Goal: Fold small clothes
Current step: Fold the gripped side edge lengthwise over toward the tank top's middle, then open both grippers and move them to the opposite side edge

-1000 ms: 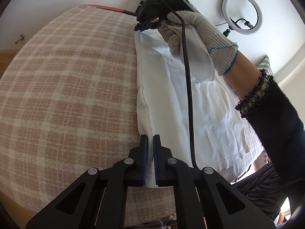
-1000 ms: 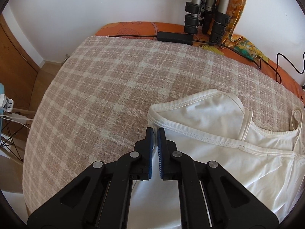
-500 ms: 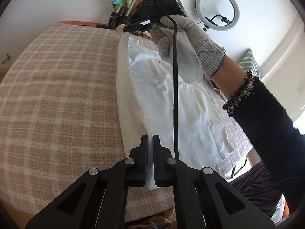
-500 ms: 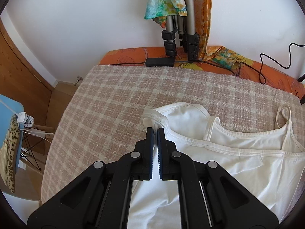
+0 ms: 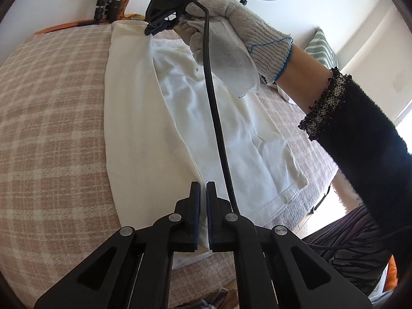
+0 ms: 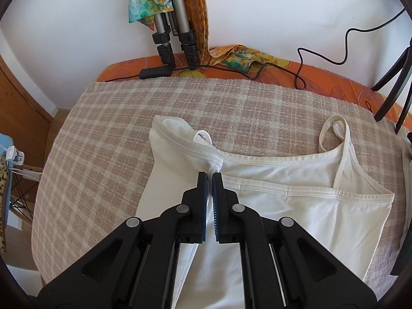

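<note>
Tongs: left tongs (image 5: 203,188) and right tongs (image 6: 209,177) both clenched on the white top (image 6: 296,206).
Around: tripod (image 6: 177,38), upper centre; black cable (image 5: 216,118) crossing the top.

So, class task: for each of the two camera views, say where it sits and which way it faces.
Left wrist: sits on the left gripper, looking along the white camisole at the right gripper and gloved hand.
Right wrist: sits on the right gripper, looking down over the neckline to a tripod; only its fingers show.
Shared: camisole, plaid blanket, tripod.
</note>
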